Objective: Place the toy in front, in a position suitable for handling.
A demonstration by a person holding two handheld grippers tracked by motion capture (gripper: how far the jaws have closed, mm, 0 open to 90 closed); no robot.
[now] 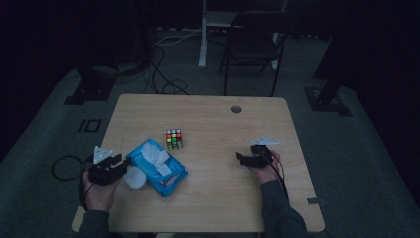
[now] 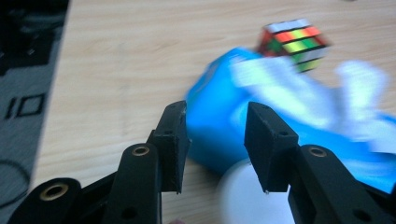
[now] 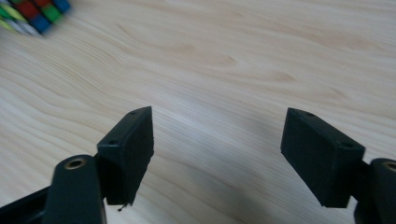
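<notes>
Your left gripper view is blurred by motion, so the blue wipes pack (image 2: 219, 130) and the white tissue (image 2: 299, 93) standing out of its top read as smears, and any print on the pack cannot be made out there. In your high view the room is dim; the wipes pack (image 1: 157, 167) lies on the left half of the surface (image 1: 218, 198), one white sheet poking up from its opening, the rest of its contents hidden inside the wrapper. A round white lid or cup (image 1: 134, 177) sits against the pack's near-left edge; what it is exactly you cannot tell, and your left gripper view cuts it off at the bottom between the jaws.

Your left claw (image 1: 118, 164) is just at that white piece and the pack's corner, jaws parted. In its own view the left claw (image 2: 217, 144) frames the pack's near corner, but the pads press on nothing.

The puzzle cube (image 1: 174, 139) stands just beyond the pack, near it but apart. Only its corner (image 3: 28, 14) enters your right gripper view, cropped at the top left.

Your right claw (image 1: 242, 158) is well apart from all of this, over bare wood on the right side, jaws open with nothing between them; its own view shows the right claw (image 3: 217, 154) over plain grain.
</notes>
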